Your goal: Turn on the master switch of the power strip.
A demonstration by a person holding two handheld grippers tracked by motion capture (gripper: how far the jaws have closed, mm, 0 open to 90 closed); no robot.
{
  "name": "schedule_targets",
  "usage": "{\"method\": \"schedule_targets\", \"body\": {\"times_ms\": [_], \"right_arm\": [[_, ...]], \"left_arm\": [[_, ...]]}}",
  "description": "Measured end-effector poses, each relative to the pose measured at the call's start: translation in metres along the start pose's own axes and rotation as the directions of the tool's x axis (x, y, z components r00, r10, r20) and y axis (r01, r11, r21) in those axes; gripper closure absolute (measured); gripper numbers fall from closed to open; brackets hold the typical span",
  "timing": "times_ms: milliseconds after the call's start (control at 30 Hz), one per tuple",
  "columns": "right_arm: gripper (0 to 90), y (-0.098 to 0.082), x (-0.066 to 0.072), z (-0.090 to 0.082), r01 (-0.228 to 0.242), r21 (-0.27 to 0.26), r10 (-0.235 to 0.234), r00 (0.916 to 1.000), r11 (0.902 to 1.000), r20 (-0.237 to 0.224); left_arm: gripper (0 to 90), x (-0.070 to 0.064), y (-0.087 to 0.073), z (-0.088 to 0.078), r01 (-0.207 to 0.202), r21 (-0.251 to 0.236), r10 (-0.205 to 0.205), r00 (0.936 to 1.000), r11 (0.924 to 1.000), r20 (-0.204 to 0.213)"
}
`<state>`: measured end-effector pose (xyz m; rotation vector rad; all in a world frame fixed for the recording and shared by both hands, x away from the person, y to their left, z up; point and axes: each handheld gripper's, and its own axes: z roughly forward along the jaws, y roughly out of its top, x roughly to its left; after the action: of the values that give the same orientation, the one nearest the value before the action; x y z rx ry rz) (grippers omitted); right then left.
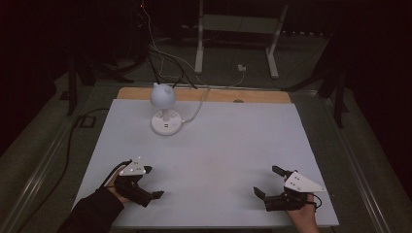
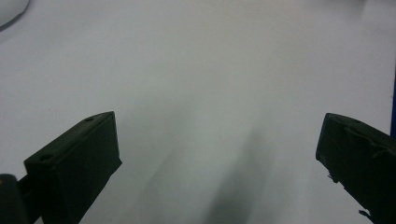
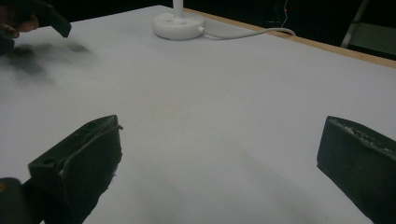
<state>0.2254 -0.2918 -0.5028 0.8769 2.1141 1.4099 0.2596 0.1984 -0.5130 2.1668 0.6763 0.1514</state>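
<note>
Nothing has been started: the lamp (image 1: 163,112) is left untouched near the counter's (image 1: 233,145) far edge, while the left claw (image 1: 151,183) and right claw (image 1: 268,181) are held spread and empty at the near corners.

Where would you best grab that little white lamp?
Probably by the thin upright stem between the lamp's round base and its bulbous head. Come in level from the near side; the cable leaves toward the far right.

Dim lab, cables (image 1: 160,60) (floor), metal stand (image 1: 238,29)
</note>
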Motion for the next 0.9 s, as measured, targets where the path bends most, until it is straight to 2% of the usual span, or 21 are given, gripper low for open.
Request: {"method": "schedule_targets", "body": {"times_ms": [300, 600, 900], "right_arm": [[0.0, 0.0, 0.0, 0.0, -0.005, 0.003, 0.005, 1.0, 1.0, -0.005], [0.0, -0.001, -0.001, 0.001, -0.007, 0.007, 0.007, 0.9999, 1.0, -0.009], [0.0, -0.001, -0.001, 0.002, -0.009, 0.012, 0.009, 0.9998, 0.9999, -0.016]], "left_arm": [[0.2, -0.008, -0.018, -0.007, -0.003, 0.002, 0.003, 0.9999, 1.0, -0.016], [0.2, -0.013, -0.034, -0.013, 0.025, 0.025, -0.024, 0.9988, 0.9994, -0.044], [0.2, -0.011, -0.033, -0.014, 0.021, 0.013, -0.021, 0.9984, 0.9997, -0.052]]}}
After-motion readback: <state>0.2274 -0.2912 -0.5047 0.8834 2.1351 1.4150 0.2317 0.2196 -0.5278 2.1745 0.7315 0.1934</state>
